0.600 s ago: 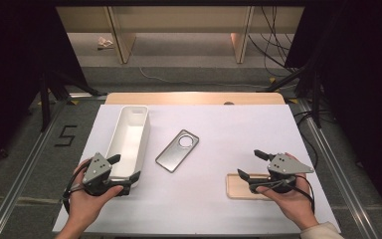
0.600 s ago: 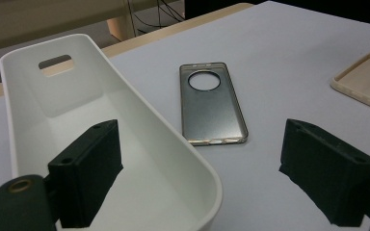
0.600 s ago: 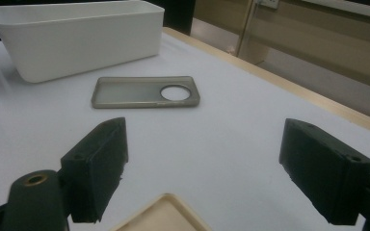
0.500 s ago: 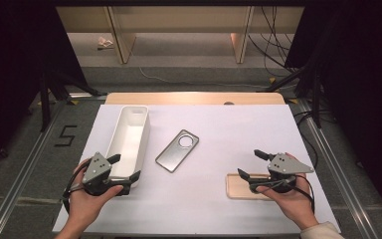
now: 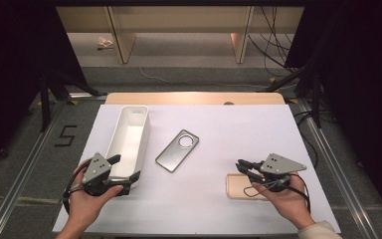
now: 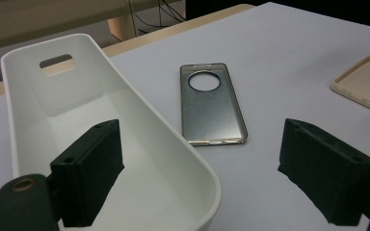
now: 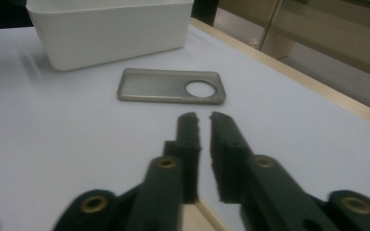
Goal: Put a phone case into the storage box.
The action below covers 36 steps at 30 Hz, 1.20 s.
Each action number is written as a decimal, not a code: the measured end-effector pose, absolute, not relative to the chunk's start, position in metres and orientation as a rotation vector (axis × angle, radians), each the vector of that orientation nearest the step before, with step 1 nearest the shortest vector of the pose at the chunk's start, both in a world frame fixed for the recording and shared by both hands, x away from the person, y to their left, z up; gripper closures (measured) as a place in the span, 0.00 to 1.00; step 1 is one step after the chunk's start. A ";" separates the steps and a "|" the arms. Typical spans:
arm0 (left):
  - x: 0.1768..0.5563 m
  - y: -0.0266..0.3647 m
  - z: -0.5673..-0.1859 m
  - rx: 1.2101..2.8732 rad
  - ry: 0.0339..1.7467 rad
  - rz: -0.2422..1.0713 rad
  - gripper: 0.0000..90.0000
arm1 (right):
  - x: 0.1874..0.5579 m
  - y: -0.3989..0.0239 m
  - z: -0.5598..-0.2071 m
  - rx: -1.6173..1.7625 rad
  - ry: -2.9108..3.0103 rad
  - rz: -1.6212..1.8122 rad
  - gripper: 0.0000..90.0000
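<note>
A long white bin (image 5: 128, 130) lies at the left of the white table, and a grey phone case (image 5: 177, 150) with a round hole lies beside it. My left gripper (image 5: 126, 168) is open at the bin's near end. In the left gripper view (image 6: 200, 131) one jaw hangs over the bin's (image 6: 139, 120) inside and the other stands outside it, with the grey case (image 6: 211, 103) ahead. My right gripper (image 5: 242, 168) rests over a beige phone case (image 5: 238, 188). Its jaws (image 7: 203, 118) are shut on nothing and point at the grey case (image 7: 168, 85).
The table's wooden far edge (image 5: 194, 98) runs behind the white sheet. Beyond it are a floor with cables (image 5: 273, 55) and wooden furniture legs. A metal rail (image 5: 328, 159) runs along the table's right side. The beige case (image 6: 366, 84) lies to the right in the left gripper view.
</note>
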<state>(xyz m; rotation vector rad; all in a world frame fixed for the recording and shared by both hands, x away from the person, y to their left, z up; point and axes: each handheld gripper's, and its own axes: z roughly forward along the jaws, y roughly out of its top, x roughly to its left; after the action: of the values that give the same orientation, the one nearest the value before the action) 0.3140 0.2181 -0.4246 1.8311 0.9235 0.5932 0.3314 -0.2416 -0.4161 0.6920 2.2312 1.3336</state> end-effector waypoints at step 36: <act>0.312 0.217 -0.424 1.831 0.909 0.578 0.18 | 0.423 -0.034 -0.465 0.640 2.657 1.016 1.00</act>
<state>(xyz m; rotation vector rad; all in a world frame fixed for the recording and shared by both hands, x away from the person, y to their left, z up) 0.3117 0.2173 -0.4240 1.8312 0.9090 0.5781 0.4232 -0.0339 -0.4647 0.6405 2.6574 1.0159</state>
